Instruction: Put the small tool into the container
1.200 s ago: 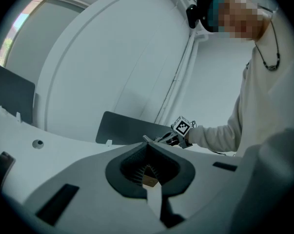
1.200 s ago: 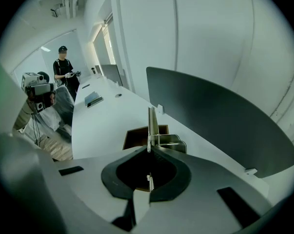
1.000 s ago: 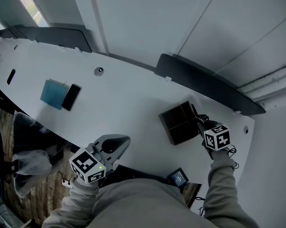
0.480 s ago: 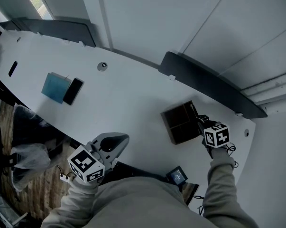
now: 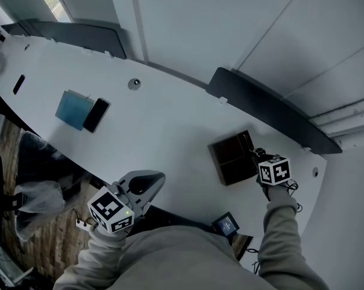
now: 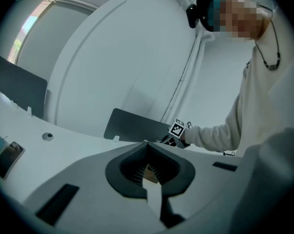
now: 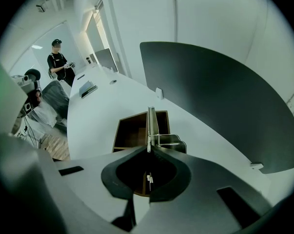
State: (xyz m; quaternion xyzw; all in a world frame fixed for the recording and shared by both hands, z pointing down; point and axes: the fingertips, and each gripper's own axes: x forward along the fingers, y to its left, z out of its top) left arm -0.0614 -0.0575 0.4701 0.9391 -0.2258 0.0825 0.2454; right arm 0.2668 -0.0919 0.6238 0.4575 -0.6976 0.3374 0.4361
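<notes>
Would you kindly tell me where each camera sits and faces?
Head view: on the head, steeply down at the desk; both sleeves show.
Left gripper view: on the left hand-held gripper, across the desk; right sleeve shows.
Right gripper view: on the right hand-held gripper, toward the container; jaws clamp the small tool.
Shared: container, in head and right gripper views.

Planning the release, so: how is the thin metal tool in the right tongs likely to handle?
The small tool looks like a thin metal strip with a wire loop, so probably stiff and light. Its smooth, narrow faces may let it pivot or slip in the shut right tongs. Being flat, it likely won't roll once in the container.
</notes>
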